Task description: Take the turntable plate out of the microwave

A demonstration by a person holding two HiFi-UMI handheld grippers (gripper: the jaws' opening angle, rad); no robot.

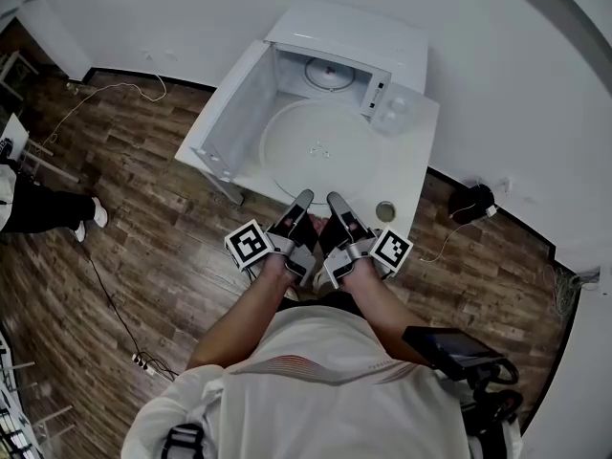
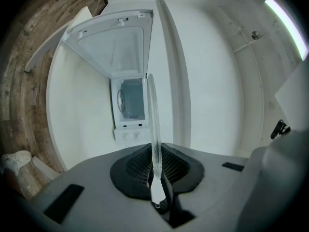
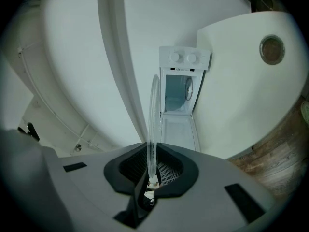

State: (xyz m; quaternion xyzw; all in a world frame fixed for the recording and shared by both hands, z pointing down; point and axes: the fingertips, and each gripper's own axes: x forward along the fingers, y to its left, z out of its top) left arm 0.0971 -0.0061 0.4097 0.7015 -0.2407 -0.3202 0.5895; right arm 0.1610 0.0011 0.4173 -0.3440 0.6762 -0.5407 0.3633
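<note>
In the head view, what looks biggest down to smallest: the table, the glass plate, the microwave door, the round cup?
1. table
2. glass plate and microwave door: about alike, and the plate is held nearer the camera, so no ranking
3. round cup

floor [image 1: 134, 247]: dark wood planks | walls [image 1: 172, 17]: plain white, black skirting [image 1: 143, 76] | table [image 1: 418, 161]: white, against wall

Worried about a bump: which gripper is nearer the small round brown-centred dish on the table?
Right. The right gripper, clamped on the near rim of the clear glass turntable plate, sits beside the small round dish; the left gripper grips that rim farther away.
</note>
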